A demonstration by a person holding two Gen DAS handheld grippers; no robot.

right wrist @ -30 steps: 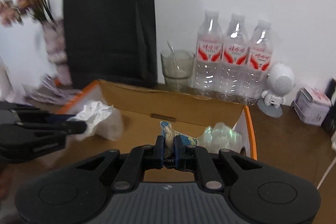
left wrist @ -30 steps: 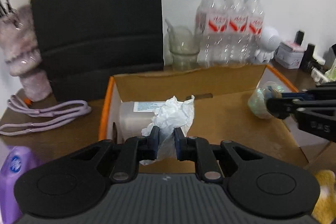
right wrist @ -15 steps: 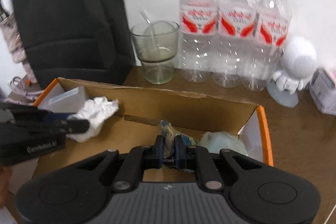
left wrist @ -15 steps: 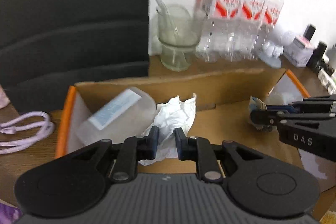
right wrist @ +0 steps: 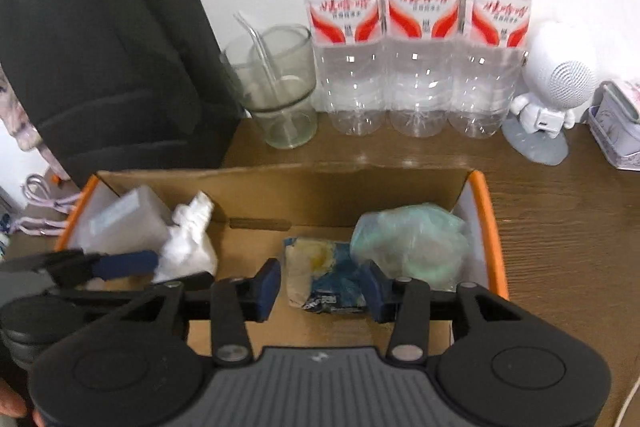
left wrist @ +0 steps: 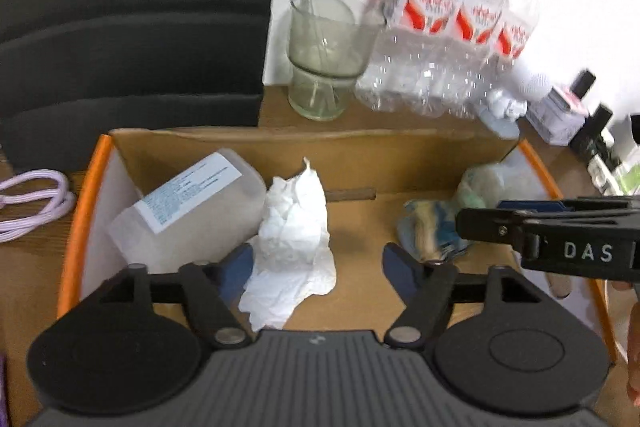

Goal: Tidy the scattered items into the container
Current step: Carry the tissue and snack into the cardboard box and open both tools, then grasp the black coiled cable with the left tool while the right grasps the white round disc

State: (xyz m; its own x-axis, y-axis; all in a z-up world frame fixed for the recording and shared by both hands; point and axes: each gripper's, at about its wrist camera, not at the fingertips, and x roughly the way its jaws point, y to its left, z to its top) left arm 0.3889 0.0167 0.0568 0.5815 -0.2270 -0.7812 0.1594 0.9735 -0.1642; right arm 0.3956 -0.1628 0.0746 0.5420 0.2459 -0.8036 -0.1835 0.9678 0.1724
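Note:
A cardboard box [left wrist: 360,143] with orange edges holds a translucent labelled bottle [left wrist: 188,203] and a greenish plastic wad [right wrist: 412,239]. In the left wrist view my left gripper [left wrist: 318,267] hangs over the box, its jaws opening. A crumpled white tissue [left wrist: 294,235] rests on the box floor between them, nearer the left finger. My right gripper [right wrist: 320,285] is also opening; a blue and beige wrapper [right wrist: 320,275] lies between its pads on the box floor. Each gripper shows in the other's view: the right gripper [left wrist: 480,215] at the right, the left gripper [right wrist: 152,267] at the left.
Behind the box stand a glass cup with a straw [right wrist: 276,95], three water bottles [right wrist: 420,27], a white robot figure [right wrist: 556,87] and a small tin [right wrist: 620,123]. A black bag [right wrist: 100,47] fills the back left. A purple cable [left wrist: 28,203] lies left of the box.
Both grippers moved forward over the box and went from shut to open. The tissue and the wrapper have dropped from their grips onto the box floor.

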